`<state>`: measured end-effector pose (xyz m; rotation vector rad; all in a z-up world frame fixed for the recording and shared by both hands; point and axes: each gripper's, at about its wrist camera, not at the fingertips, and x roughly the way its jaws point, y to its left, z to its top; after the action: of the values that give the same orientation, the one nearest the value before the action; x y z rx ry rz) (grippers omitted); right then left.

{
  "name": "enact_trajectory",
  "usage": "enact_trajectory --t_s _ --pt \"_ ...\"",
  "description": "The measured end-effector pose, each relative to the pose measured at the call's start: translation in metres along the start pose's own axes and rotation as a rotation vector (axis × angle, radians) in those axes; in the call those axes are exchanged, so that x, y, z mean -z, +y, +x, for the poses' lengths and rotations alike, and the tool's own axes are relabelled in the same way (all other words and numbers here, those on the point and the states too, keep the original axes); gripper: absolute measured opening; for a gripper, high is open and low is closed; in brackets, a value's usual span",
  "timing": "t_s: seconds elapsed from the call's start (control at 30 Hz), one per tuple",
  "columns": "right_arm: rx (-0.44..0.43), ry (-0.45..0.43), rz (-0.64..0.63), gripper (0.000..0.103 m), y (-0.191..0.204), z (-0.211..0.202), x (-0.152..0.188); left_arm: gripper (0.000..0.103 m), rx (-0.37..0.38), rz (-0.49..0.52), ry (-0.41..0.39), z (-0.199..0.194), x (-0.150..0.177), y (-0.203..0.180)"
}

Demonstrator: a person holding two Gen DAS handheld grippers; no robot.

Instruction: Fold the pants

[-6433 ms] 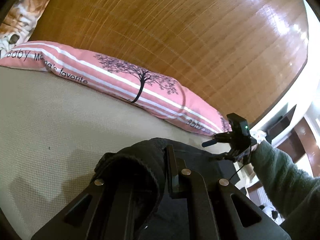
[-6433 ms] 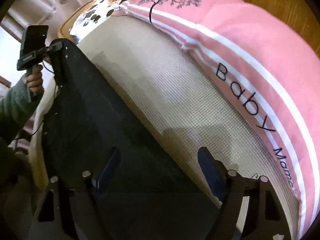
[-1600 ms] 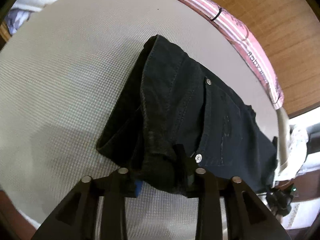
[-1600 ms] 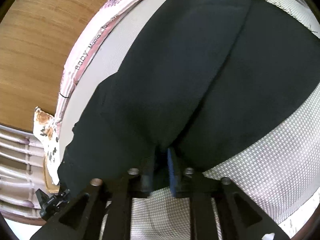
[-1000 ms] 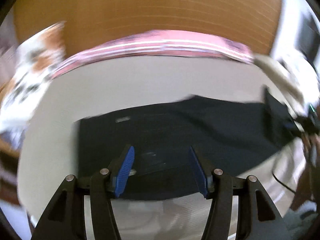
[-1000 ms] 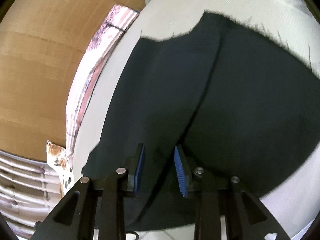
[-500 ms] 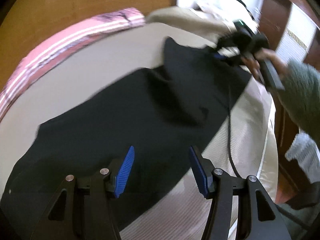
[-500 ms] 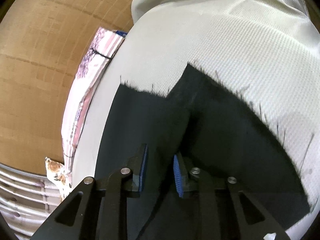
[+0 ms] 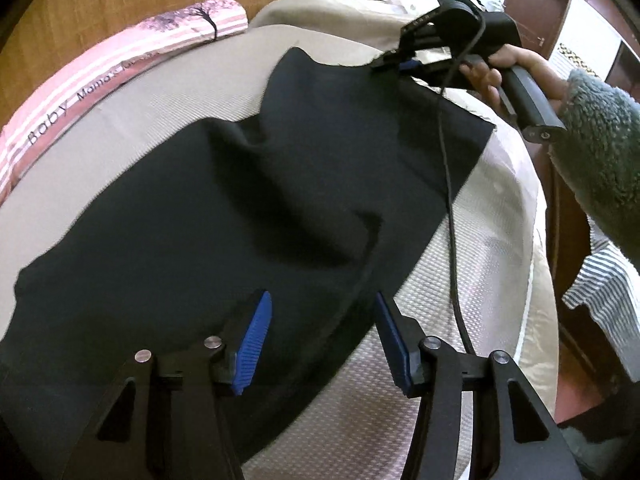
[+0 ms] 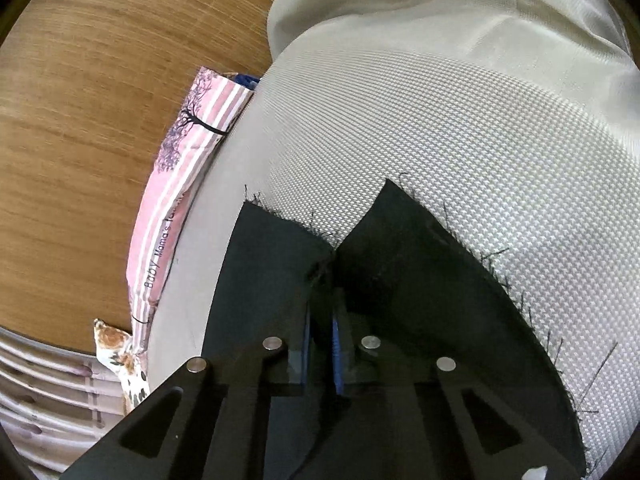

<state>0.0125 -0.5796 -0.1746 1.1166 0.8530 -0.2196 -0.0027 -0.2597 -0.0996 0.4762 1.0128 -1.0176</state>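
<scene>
The black fabric pants [image 9: 248,200] lie spread lengthwise on the beige woven bed cover [image 9: 460,292], folded leg on leg. The right gripper [image 10: 320,320] is pressed together on the frayed hem end, while the left gripper [image 9: 320,320] hovers spread above the near edge, gripping nothing. The lengthwise fold looks done; next, the left needs a hold on the hem too, so both can carry it toward the waist.

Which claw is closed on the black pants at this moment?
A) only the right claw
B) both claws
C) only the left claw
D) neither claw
A: the right claw pinches the pants at the frayed leg ends, while the left claw hangs open above the cloth with nothing between its blue pads.
</scene>
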Motion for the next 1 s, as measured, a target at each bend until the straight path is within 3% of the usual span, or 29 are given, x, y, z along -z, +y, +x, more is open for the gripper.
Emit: enact_trajectory --t_s 0.23,0.3,0.33,0.37,0.4,0.6,0.8,1.0 --pt "-0.027 0.006 0.004 0.006 0.006 0.001 -0.002 0.052 -0.017 0.017 -0.004 0.012 -0.009 -0.012" --pt "-0.041 -0.001 0.012 0.005 0.007 -0.004 -0.003 0.031 -0.034 0.030 -0.004 0.016 -0.014 -0.015" --pt "-0.046 -0.010 0.013 0.005 0.008 -0.008 -0.003 0.027 -0.029 0.031 -0.006 0.016 -0.016 -0.015" --pt "-0.052 -0.022 0.014 0.005 0.009 -0.014 -0.003 0.012 -0.010 0.025 -0.009 0.016 -0.018 -0.014" --pt "-0.063 -0.033 0.015 0.005 0.010 -0.020 -0.002 0.008 0.018 0.015 -0.005 0.016 -0.019 -0.013" --pt "-0.059 -0.106 0.003 0.004 0.012 -0.064 0.013 0.006 0.009 0.023 -0.029 0.011 -0.020 -0.016" --pt "0.043 -0.161 0.020 0.004 -0.013 -0.096 0.046 0.006 0.027 0.075 -0.033 0.007 -0.016 -0.021" --pt "0.142 -0.148 0.102 0.003 -0.055 -0.095 0.077 0.007 0.014 0.114 -0.015 0.015 -0.013 -0.025"
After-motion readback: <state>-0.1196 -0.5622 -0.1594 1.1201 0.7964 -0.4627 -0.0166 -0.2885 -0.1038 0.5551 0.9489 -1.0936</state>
